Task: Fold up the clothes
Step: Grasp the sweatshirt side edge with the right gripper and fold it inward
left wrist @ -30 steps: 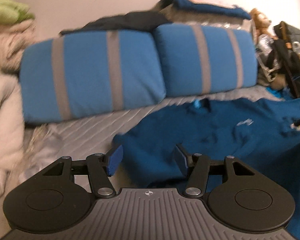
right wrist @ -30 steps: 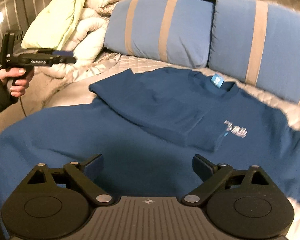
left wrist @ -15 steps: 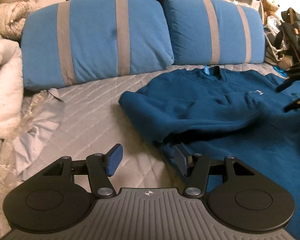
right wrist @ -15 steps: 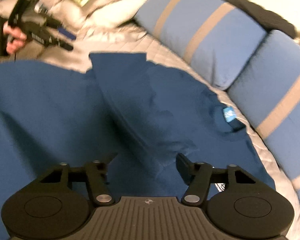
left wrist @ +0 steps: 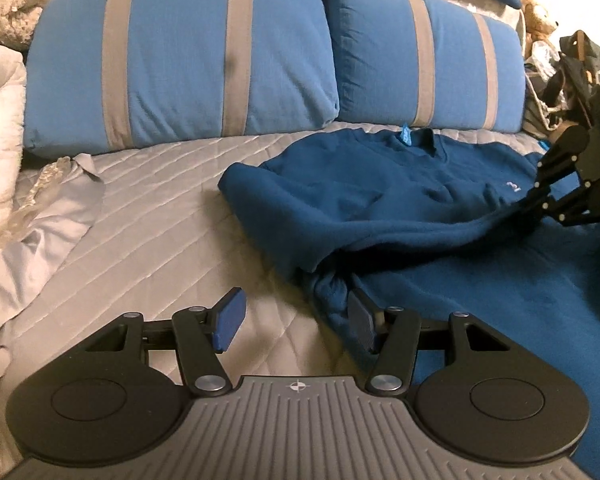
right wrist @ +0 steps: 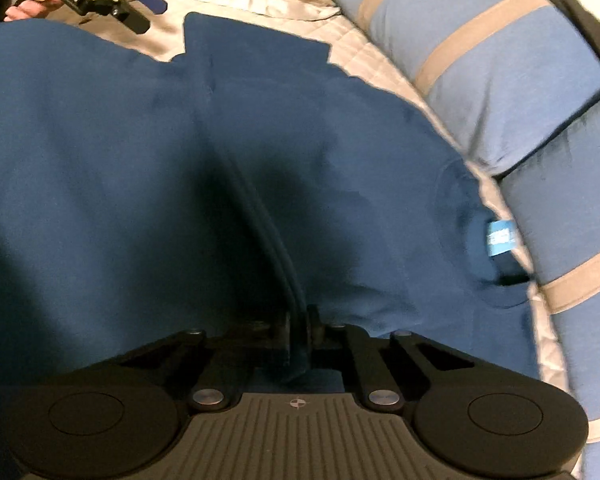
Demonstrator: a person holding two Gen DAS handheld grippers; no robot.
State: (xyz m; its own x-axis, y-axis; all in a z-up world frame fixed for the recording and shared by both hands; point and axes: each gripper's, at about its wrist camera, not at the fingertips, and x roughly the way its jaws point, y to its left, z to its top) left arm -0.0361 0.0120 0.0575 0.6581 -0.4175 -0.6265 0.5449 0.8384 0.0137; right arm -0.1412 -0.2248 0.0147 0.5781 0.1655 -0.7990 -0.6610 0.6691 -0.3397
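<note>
A dark blue fleece sweatshirt [left wrist: 380,184] is spread on the grey quilted bed [left wrist: 160,220], its collar with a light blue tag [right wrist: 501,238] lying just beside two blue pillows with grey stripes [left wrist: 180,64]. A raised fold of the sweatshirt is pinched between the closed fingers of the right claw [right wrist: 298,336]. The left claw [left wrist: 296,322] is held wide apart and empty, its right blue pad [left wrist: 360,322] touching the garment's bunched edge, its left pad over bare bedding.
</note>
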